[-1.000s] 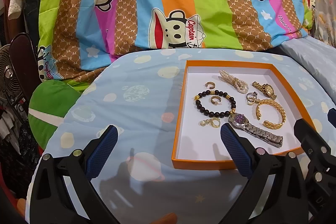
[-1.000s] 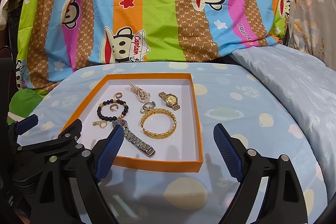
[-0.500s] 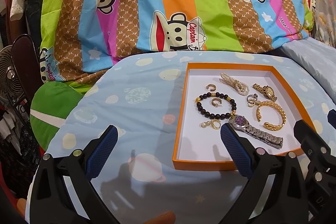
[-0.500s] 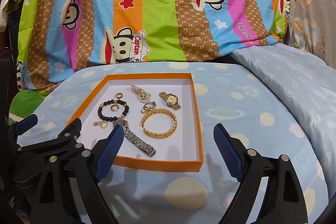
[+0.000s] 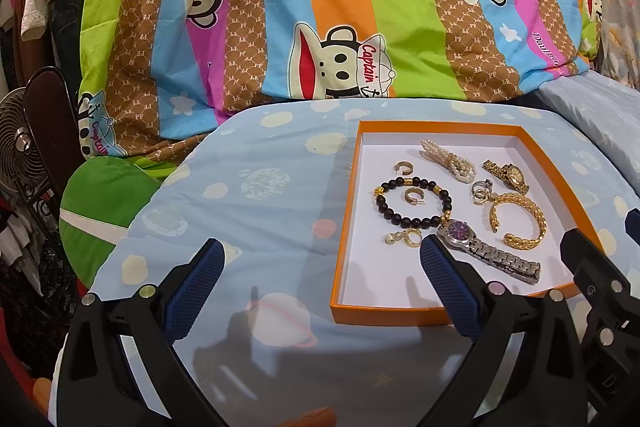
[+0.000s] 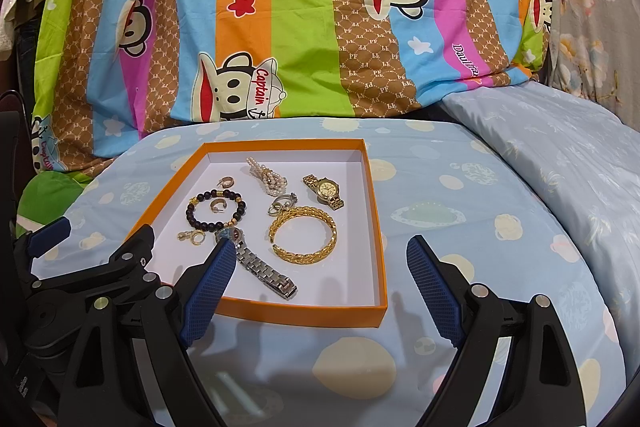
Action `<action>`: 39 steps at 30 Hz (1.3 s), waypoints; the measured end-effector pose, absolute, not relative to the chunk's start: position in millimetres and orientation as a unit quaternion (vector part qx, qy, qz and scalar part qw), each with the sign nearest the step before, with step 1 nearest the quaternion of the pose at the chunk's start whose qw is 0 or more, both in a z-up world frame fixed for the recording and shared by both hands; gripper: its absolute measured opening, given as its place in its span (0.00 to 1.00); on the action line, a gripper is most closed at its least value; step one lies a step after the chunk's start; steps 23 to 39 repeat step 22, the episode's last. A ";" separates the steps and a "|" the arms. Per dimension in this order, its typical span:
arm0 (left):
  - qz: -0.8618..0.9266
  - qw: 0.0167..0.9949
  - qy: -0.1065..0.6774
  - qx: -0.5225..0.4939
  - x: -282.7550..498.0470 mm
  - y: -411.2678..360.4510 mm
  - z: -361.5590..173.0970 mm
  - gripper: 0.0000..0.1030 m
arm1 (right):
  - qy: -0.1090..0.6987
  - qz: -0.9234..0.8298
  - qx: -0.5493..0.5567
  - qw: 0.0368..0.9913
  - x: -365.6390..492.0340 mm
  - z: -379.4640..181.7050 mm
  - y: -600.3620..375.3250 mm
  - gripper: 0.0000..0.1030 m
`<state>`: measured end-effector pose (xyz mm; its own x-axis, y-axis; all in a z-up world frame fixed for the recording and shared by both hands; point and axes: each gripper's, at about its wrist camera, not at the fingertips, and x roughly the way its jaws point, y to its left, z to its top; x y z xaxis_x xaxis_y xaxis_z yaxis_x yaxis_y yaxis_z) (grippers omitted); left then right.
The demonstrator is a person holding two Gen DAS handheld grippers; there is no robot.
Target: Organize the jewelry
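Observation:
An orange-rimmed tray [image 5: 360, 311] [image 6: 378, 227] with a white floor lies on the blue cloth. In it are a black bead bracelet [image 5: 412, 203] [image 6: 214, 211], a silver watch [image 5: 488, 253] [image 6: 260, 267], a gold bangle [image 5: 518, 221] [image 6: 304, 235], a gold watch [image 5: 506, 175] [image 6: 324, 189], a pearl string [image 5: 450, 159] [image 6: 266, 179], small gold earrings [image 5: 404, 167] and rings [image 5: 480, 189]. My left gripper [image 5: 320, 259] is open and empty, near the tray's front left. My right gripper [image 6: 318, 259] is open and empty above the tray's front edge.
A striped monkey-print blanket [image 5: 360, 7] hangs behind the table. A green cushion [image 5: 100, 203] and a fan [image 5: 20, 143] are at the left. A pale blue quilt [image 6: 560, 155] lies to the right. The left gripper's body shows in the right wrist view [image 6: 80, 279].
Both views shifted slightly; the tray and jewelry sit a little lower in the left wrist view. Nothing was picked up or moved.

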<state>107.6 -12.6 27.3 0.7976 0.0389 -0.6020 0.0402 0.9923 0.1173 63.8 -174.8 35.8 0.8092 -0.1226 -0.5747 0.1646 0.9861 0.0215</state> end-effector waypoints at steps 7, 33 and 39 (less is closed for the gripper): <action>0.000 0.946 0.318 0.062 107.2 -13.4 26.9 0.93 | 0.300 -0.075 0.036 0.950 63.7 35.6 -174.5 0.83; -0.001 0.945 0.320 0.063 108.2 -12.6 27.2 0.93 | 0.300 -0.077 0.035 0.950 63.6 35.3 -175.3 0.83; -0.001 0.945 0.320 0.063 108.2 -12.6 27.2 0.93 | 0.300 -0.077 0.035 0.950 63.6 35.3 -175.3 0.83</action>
